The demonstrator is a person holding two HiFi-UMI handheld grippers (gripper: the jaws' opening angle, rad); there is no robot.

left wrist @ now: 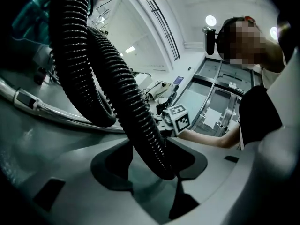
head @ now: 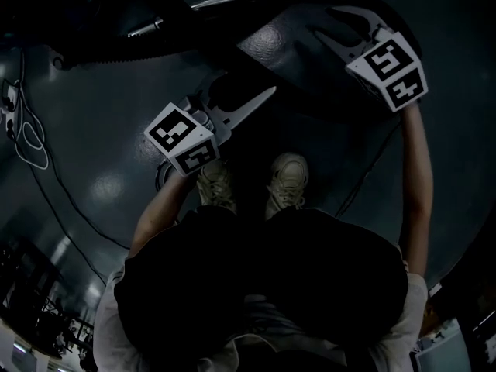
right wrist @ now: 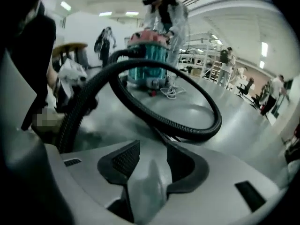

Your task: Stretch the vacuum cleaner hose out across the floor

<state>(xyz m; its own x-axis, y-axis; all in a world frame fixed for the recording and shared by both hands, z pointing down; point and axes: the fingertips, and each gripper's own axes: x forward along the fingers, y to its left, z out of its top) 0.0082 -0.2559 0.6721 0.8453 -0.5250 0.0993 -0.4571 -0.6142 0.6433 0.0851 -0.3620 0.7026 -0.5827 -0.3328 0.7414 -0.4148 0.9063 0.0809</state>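
The left gripper [left wrist: 149,167] has its fingers clamped on the black ribbed hose [left wrist: 123,90], which rises from the jaws and doubles back in a tight loop above them. The right gripper [right wrist: 147,162] points down toward the grey floor [right wrist: 243,139] with its fingers apart and nothing between them. Ahead of it the hose sweeps a wide curve in front of the teal vacuum cleaner [right wrist: 149,67].

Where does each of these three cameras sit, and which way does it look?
Head view: on the person's head, facing steeply down; shows arms, shoes, left gripper, right gripper.
Left gripper view: rides that gripper, looks along jaws holding the hose; forearm shows.
Right gripper view: past open jaws toward the vacuum cleaner.
Shared: the hose.
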